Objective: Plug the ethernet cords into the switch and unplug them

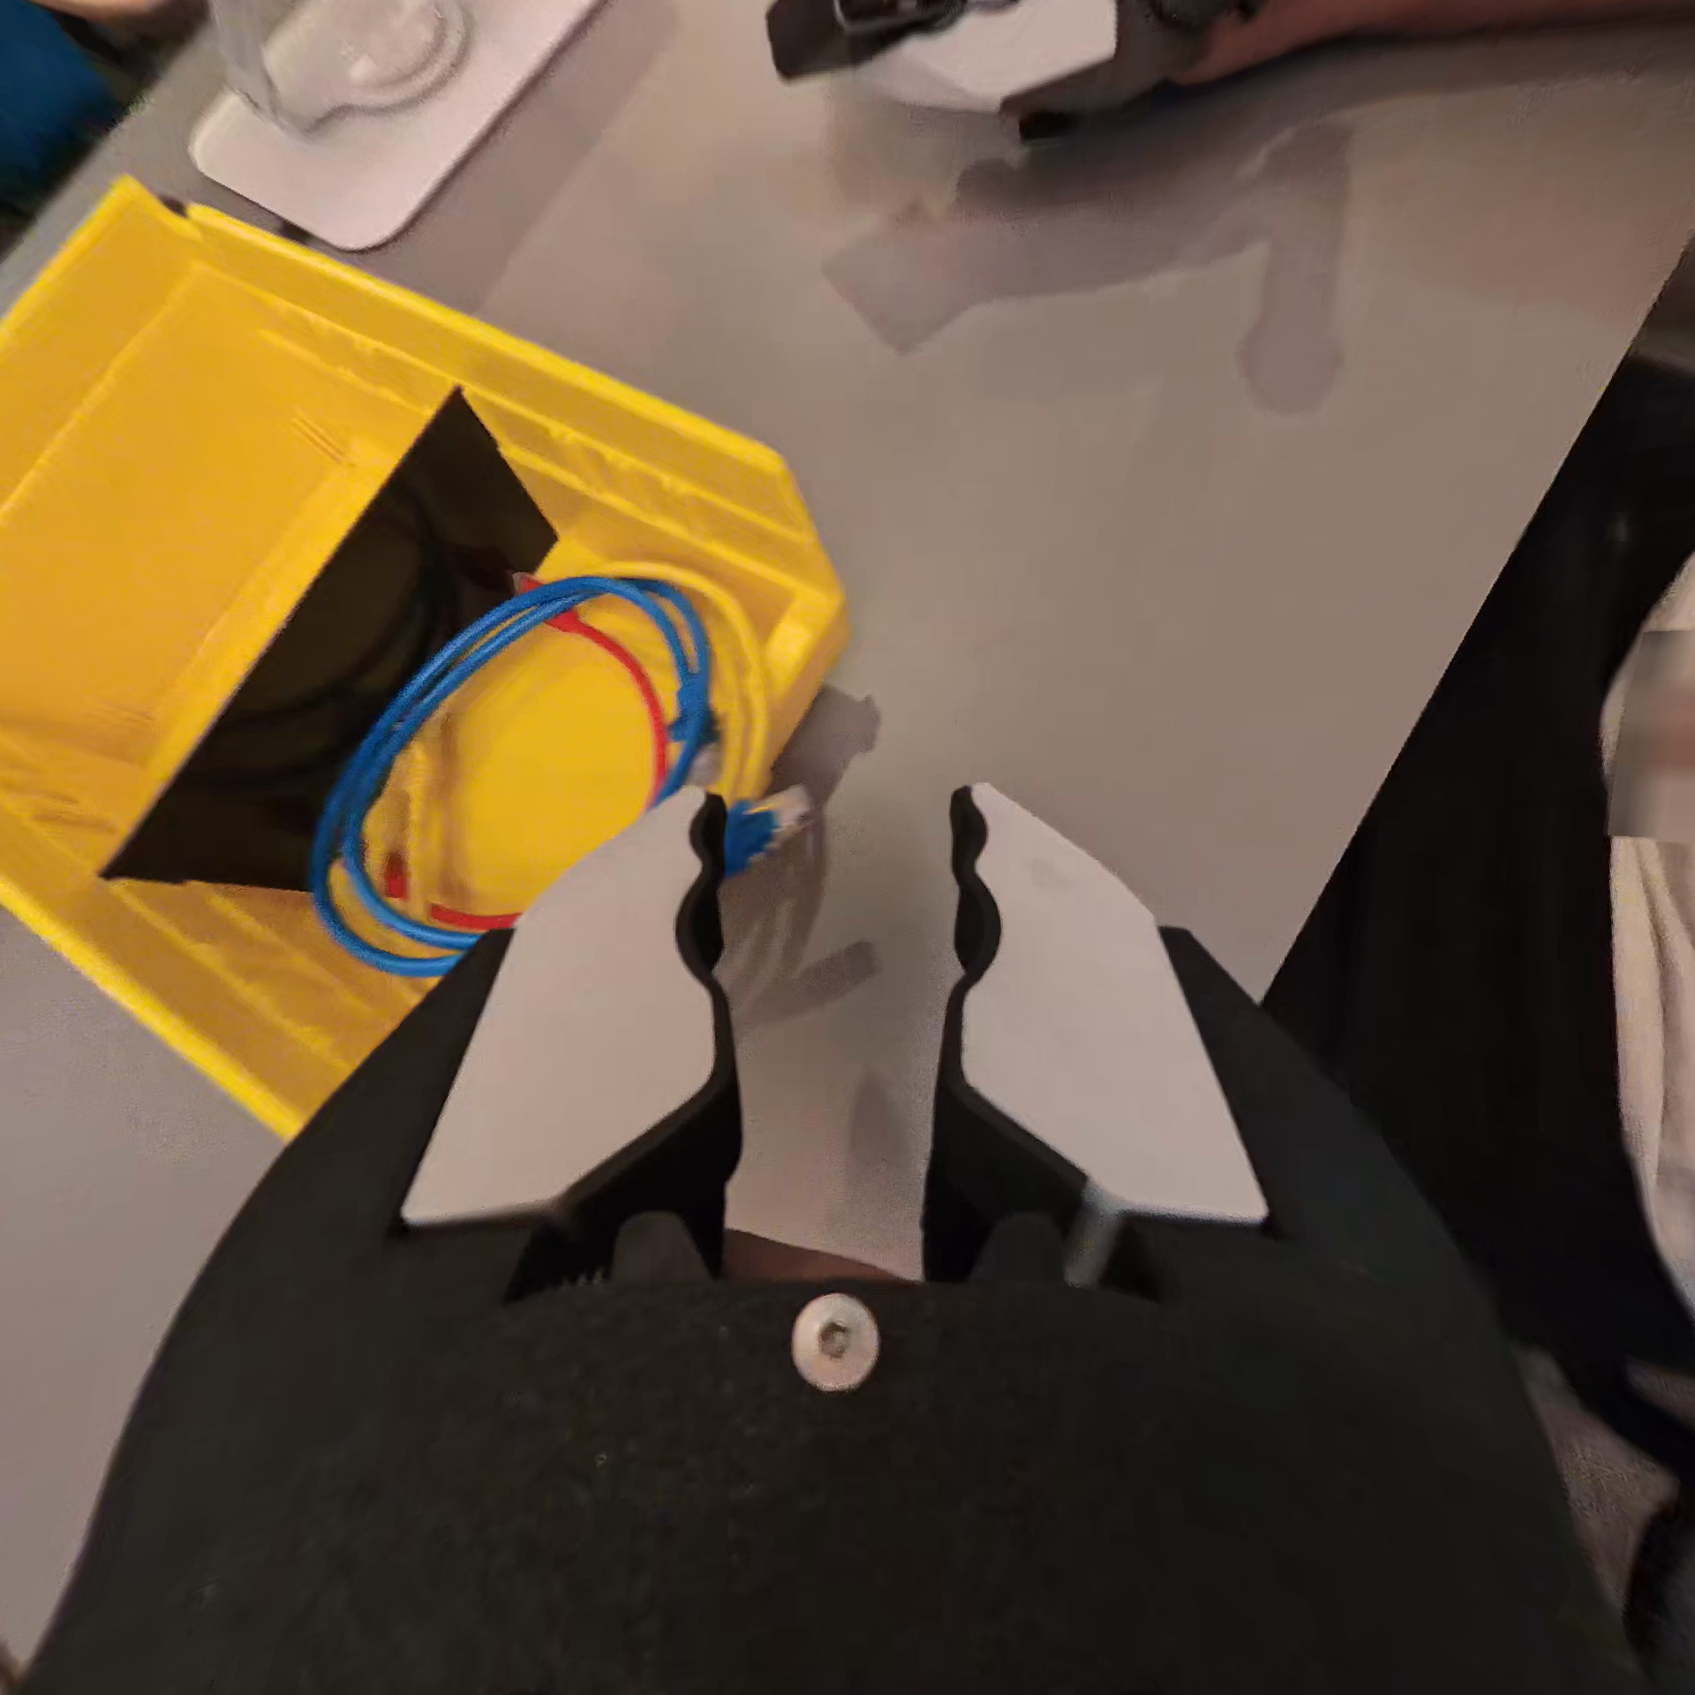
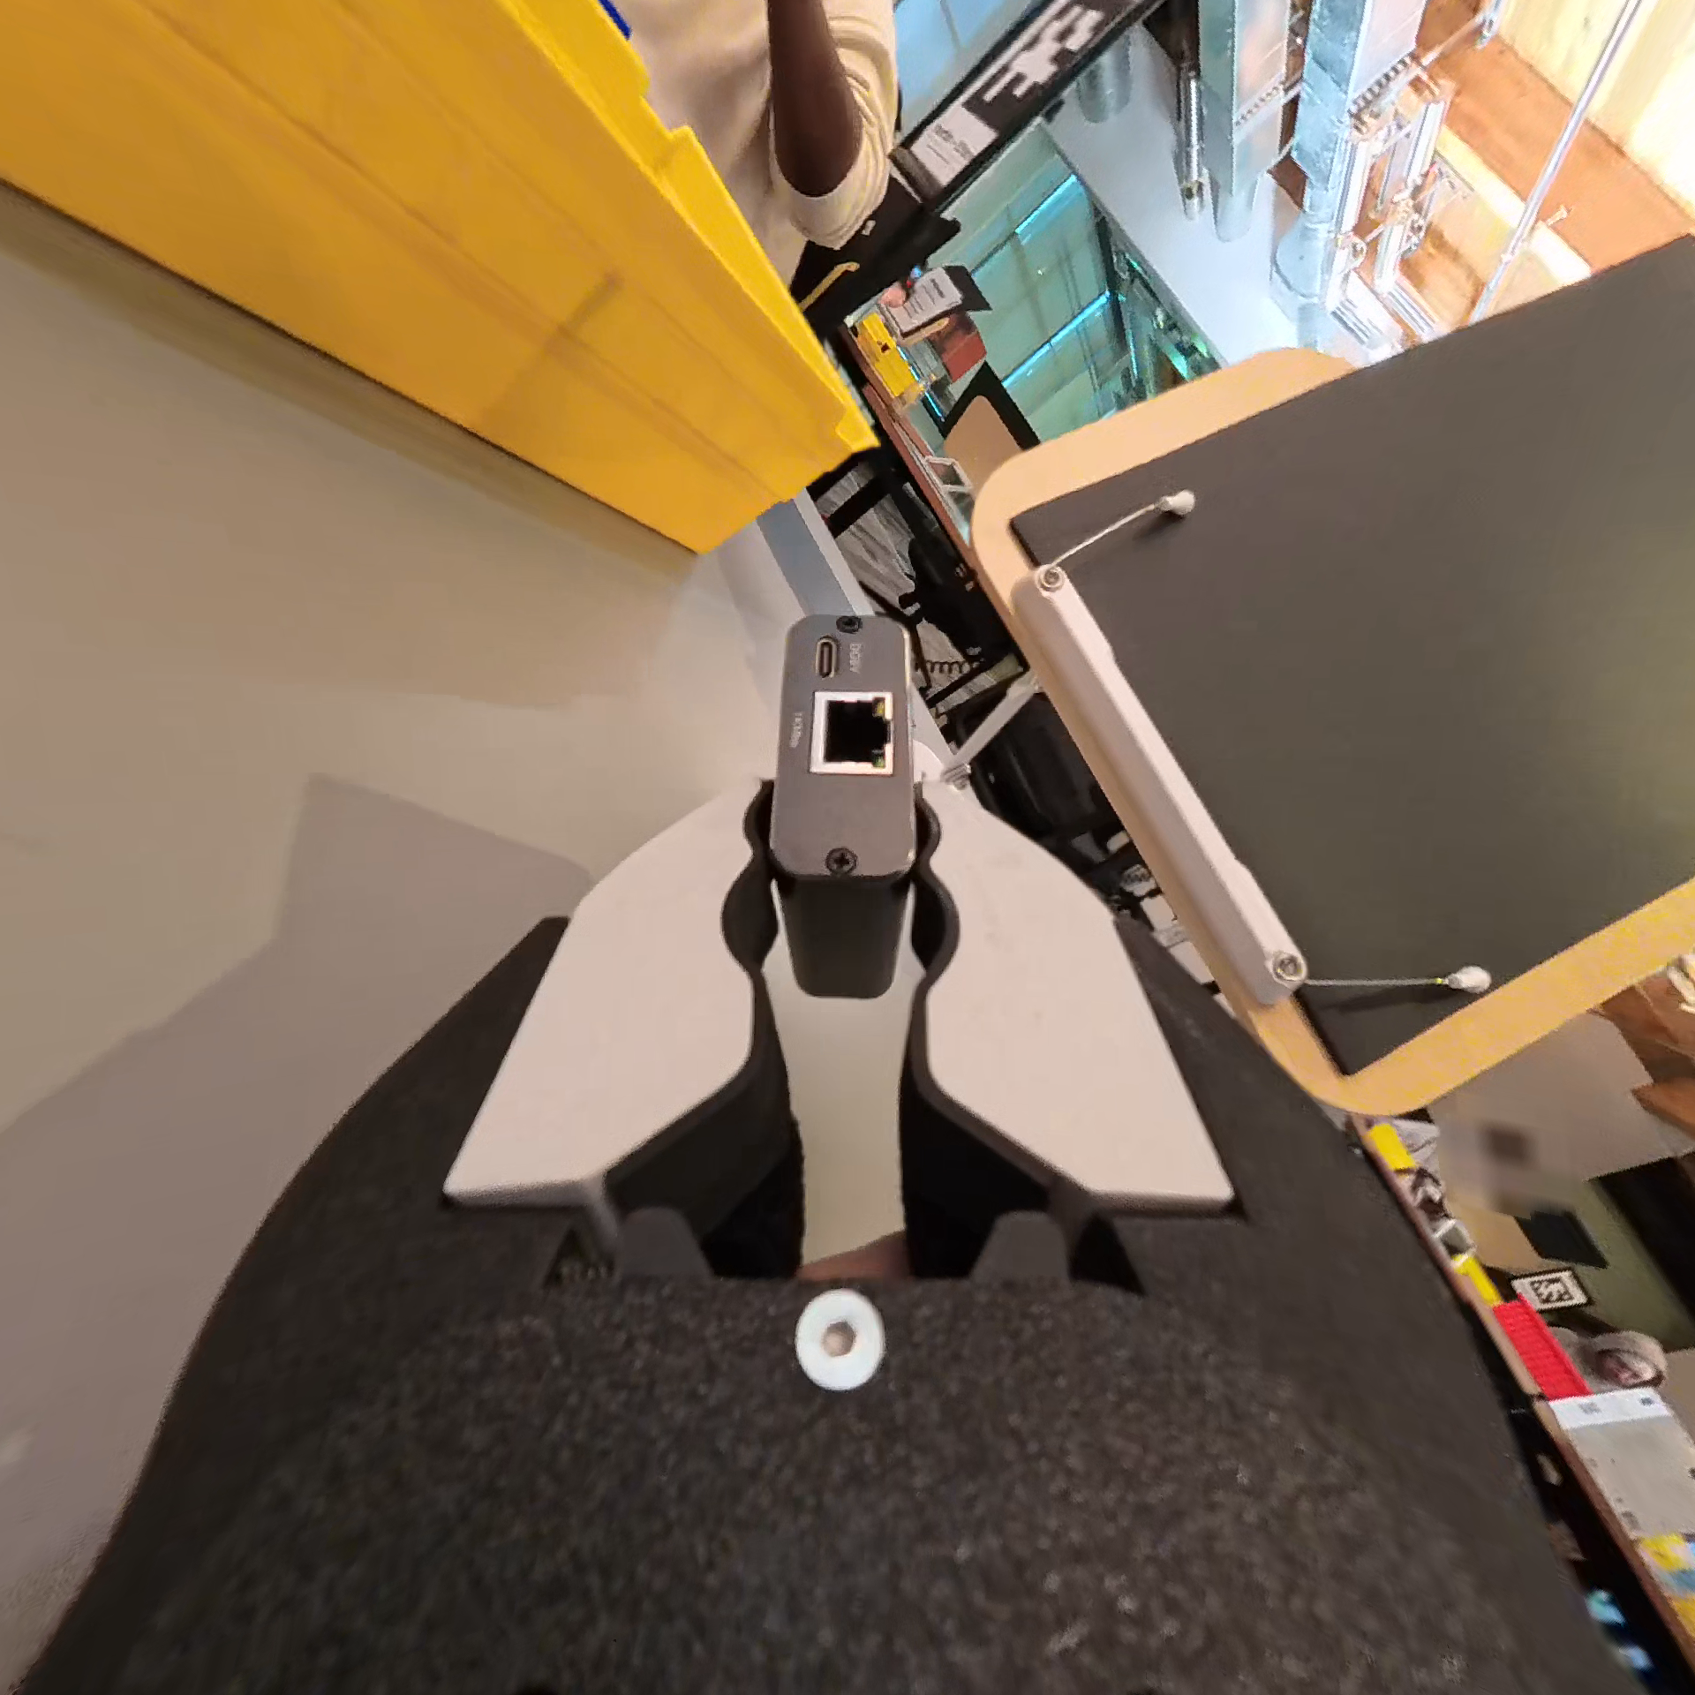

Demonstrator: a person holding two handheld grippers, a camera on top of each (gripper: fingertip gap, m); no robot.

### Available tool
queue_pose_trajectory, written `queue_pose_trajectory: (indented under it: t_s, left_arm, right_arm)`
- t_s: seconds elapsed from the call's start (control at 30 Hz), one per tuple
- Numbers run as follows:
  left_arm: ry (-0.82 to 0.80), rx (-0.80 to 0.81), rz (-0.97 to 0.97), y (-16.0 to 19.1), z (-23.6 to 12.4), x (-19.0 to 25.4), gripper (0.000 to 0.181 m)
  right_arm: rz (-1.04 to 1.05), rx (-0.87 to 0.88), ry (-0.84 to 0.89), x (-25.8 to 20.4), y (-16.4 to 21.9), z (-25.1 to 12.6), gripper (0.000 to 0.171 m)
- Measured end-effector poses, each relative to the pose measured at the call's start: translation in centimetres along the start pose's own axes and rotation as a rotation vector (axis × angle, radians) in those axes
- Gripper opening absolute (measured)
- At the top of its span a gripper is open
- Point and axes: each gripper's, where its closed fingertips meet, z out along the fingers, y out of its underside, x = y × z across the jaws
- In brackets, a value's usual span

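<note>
A pale grey surface (image 1: 1055,514) fills the left wrist view, bare across its middle, with a dark drop past its right edge. At its far left lies a white pad (image 1: 385,138) with a clear glass vessel on it. In the right wrist view the room behind is cluttered: a dark board with a tan rim (image 2: 1376,697) tilts across the right side, and shelving and metal pipes stand beyond it.

The yellow bin (image 1: 229,569) sits on the left of the surface, split by a black divider (image 1: 348,670). Its near compartment holds coiled ethernet cords: a blue cord (image 1: 514,725), a red cord (image 1: 642,697) and a yellow one, hard to trace against the bin. A blue plug end (image 1: 766,825) pokes over the bin's lip, just beside the left fingertip.

The left gripper (image 1: 830,807) hangs spread apart, nothing between its fingers. Only the right wrist view shows the switch (image 2: 844,752) close: the right gripper (image 2: 844,825) is clamped around the small dark box, its port facing the camera, with the bin's outer wall (image 2: 413,238) to the left
</note>
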Motion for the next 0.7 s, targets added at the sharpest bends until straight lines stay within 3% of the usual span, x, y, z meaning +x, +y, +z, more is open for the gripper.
queue_pose_trajectory:
  t_s: [0.17, 0.33, 0.47, 0.6, 0.7]
  left_arm:
    - [0.158, -0.32, 0.086, 3.2, 1.3, -5.9, 0.051]
    - [0.215, -0.485, 0.194, 5.8, 3.7, -7.9, 0.05]
    - [0.343, -0.495, 0.201, 6.0, 3.8, -6.5, 0.017]
    - [0.307, -0.478, 0.234, 5.3, 3.2, -6.7, 0.009]
    - [0.235, -0.378, 0.253, 2.9, 2.8, -7.1, 0.008]
  right_arm:
    - [-0.024, 0.006, -0.028, -0.7, -0.1, 0.1, 0.026]
    - [-0.024, -0.008, -0.028, -0.6, 0.2, 0.2, 0.026]
    - [-0.019, -0.019, -0.023, -0.5, 0.5, 0.3, 0.026]
    - [-0.001, -0.019, -0.024, -0.4, 0.5, 0.3, 0.026]
    - [0.004, -0.02, -0.024, -0.3, 0.5, 0.3, 0.026]
